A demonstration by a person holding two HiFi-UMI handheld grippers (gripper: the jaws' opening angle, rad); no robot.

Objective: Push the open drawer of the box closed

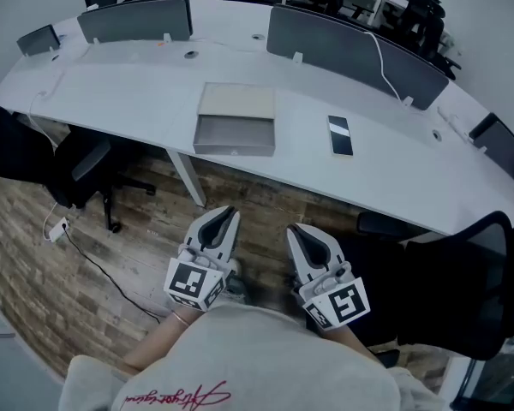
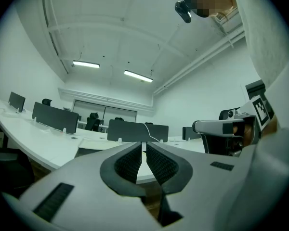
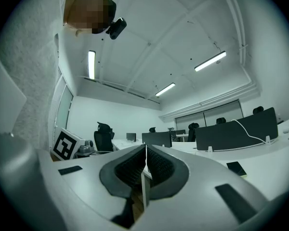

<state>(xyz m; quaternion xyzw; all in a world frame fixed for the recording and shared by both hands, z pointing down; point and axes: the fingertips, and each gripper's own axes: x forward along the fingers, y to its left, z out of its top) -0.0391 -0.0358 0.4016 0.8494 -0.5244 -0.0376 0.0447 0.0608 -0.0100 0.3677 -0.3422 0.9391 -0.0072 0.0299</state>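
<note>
Head view shows the box (image 1: 236, 101) by the desk's (image 1: 128, 88) near edge, its open drawer (image 1: 234, 135) reaching that edge. A phone (image 1: 339, 135) lies beside it. The left gripper (image 1: 225, 215) and right gripper (image 1: 298, 231) are both pressed together, holding nothing, well back over the wood floor (image 1: 154, 238).

A smooth, matt white desk (image 1: 154, 92) carries a box (image 1: 236, 101) of dull grey, card-like board, its drawer (image 1: 234, 135) in the same flat finish, and a phone (image 1: 340, 135) with a glossy dark face. The floor (image 1: 111, 272) is grained wood plank. The left gripper (image 1: 224, 217) and right gripper (image 1: 296, 229) are matt pale plastic with ribbed black pads (image 2: 130, 162). The person's top (image 1: 265, 358) is soft, nubbly cloth.
</note>
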